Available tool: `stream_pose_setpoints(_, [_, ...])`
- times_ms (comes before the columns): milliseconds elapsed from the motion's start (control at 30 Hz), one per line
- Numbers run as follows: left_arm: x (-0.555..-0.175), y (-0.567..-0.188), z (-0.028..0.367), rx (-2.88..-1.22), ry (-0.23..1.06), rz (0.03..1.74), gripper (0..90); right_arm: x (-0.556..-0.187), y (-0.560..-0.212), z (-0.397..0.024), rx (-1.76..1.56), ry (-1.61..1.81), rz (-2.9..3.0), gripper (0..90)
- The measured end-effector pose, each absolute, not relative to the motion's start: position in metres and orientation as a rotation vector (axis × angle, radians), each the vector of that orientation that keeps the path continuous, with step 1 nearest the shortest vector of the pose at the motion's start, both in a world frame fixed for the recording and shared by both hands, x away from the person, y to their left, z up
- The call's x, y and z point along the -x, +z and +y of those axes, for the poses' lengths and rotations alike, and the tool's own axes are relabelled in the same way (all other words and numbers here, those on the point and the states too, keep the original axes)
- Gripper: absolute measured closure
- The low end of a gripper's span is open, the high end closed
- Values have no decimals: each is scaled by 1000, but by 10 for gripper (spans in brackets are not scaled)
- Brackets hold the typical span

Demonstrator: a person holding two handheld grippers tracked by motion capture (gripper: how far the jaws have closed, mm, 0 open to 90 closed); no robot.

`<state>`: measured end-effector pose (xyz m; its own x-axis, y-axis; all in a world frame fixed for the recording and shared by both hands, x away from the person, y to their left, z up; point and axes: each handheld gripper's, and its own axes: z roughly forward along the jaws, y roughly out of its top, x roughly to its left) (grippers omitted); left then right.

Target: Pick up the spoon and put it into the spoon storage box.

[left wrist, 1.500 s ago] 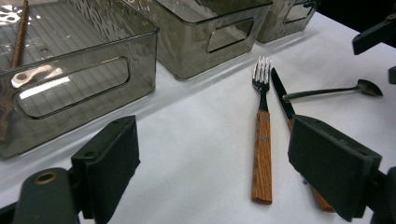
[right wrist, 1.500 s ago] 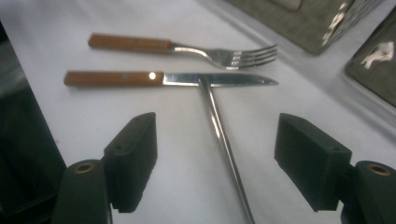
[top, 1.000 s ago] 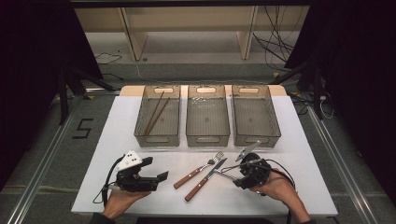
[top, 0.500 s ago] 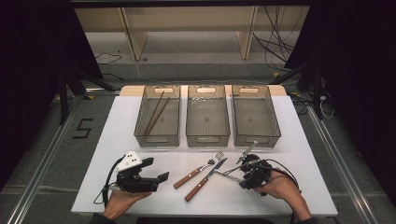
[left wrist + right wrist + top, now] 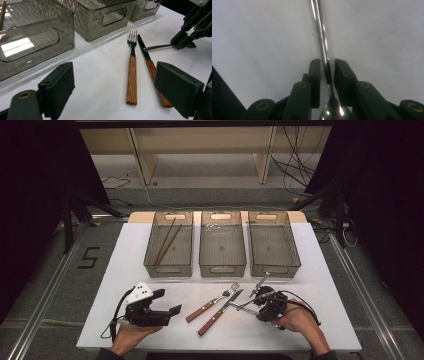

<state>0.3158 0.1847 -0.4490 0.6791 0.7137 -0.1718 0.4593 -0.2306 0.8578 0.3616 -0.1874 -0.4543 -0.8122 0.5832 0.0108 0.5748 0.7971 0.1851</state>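
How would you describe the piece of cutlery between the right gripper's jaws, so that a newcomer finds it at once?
Start at the white table and go to its near right part, in front of the rightmost clear bin. There the right gripper, whose jaws have just been closing, straddles the spoon. Unlike the fork and knife beside it, it is all metal, with no wooden handle.

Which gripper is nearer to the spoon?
Right. The right gripper has the spoon between its jaws; the left gripper sits apart, beyond the fork and knife.
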Motion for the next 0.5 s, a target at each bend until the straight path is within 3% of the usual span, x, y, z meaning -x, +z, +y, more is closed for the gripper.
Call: stream_pose_setpoints(500, [-315,-449,183,-1890,322,909,160,-363,-454,-179,-836,201,2965,852])
